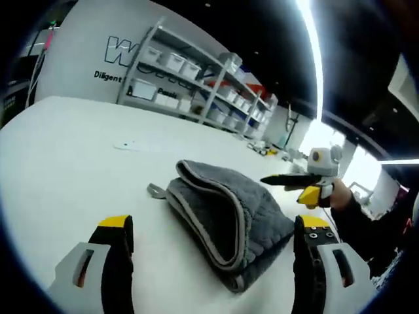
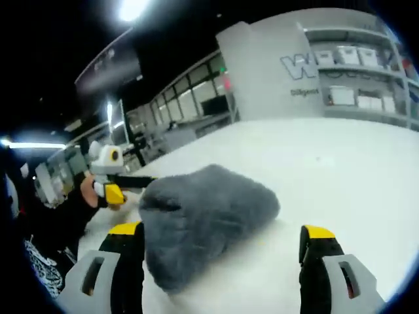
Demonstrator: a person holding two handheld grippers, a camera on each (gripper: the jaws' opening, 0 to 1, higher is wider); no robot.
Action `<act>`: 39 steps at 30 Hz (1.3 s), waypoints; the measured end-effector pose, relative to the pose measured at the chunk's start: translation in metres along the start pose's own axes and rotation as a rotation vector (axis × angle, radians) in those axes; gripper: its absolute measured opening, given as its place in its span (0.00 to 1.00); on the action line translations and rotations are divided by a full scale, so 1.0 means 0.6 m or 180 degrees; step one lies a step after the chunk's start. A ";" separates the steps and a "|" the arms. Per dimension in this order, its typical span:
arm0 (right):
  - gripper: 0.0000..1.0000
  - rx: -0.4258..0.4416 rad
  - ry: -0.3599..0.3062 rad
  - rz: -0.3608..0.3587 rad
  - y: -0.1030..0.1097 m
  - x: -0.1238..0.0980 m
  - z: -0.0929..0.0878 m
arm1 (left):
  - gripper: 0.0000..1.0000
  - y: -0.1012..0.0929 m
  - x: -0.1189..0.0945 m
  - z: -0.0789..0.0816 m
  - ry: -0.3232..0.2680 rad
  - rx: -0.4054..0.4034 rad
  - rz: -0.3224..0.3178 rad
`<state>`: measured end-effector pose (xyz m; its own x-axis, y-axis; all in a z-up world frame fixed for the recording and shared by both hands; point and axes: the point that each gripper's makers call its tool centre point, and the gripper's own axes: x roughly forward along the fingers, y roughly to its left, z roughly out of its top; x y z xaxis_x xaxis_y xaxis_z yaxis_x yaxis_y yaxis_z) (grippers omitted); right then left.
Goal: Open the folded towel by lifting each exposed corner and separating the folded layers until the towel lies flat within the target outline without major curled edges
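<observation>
A folded grey towel (image 1: 226, 219) lies on the white table (image 1: 72, 163), its stacked edges and a small loop tag (image 1: 155, 191) facing me. My left gripper (image 1: 215, 226) is open, and the towel's near end lies between its jaws. The right gripper (image 1: 313, 180), held by a hand, hovers just past the towel's right side. In the right gripper view the towel (image 2: 203, 212) is a rounded grey bundle on the table (image 2: 340, 170). My right gripper (image 2: 221, 232) is open around its near end, left jaw close against the cloth. The left gripper (image 2: 110, 175) shows beyond the towel at the left.
Shelves with white bins (image 1: 196, 72) stand against a lettered wall behind the table, and appear as shelves (image 2: 357, 72) in the right gripper view. A small mark (image 1: 127, 145) lies on the tabletop. A person's dark sleeve (image 1: 366, 226) is at the right.
</observation>
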<state>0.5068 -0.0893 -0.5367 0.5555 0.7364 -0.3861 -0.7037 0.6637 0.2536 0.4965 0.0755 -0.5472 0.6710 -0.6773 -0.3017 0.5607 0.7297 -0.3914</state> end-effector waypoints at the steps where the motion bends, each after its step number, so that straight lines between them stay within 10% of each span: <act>1: 0.99 -0.0035 0.0000 -0.0011 -0.007 -0.003 0.008 | 1.00 0.003 -0.004 -0.009 0.0069 0.0046 0.0075; 8: 0.98 -0.0239 0.0056 -0.0047 -0.035 -0.016 0.038 | 1.00 -0.003 -0.037 -0.015 0.0004 0.0133 0.0343; 20: 0.97 -0.0479 0.0056 -0.0080 -0.049 -0.034 0.080 | 1.00 -0.060 -0.049 -0.031 0.0073 0.0055 0.0111; 39: 0.94 -0.0942 0.0510 -0.0064 -0.103 -0.067 0.124 | 1.00 -0.089 -0.068 -0.049 -0.0164 -0.0759 -0.0063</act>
<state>0.5611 -0.1503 -0.4706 0.5103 0.6780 -0.5290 -0.8045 0.5938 -0.0150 0.4251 0.0611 -0.5395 0.6883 -0.6811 -0.2497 0.4475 0.6696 -0.5928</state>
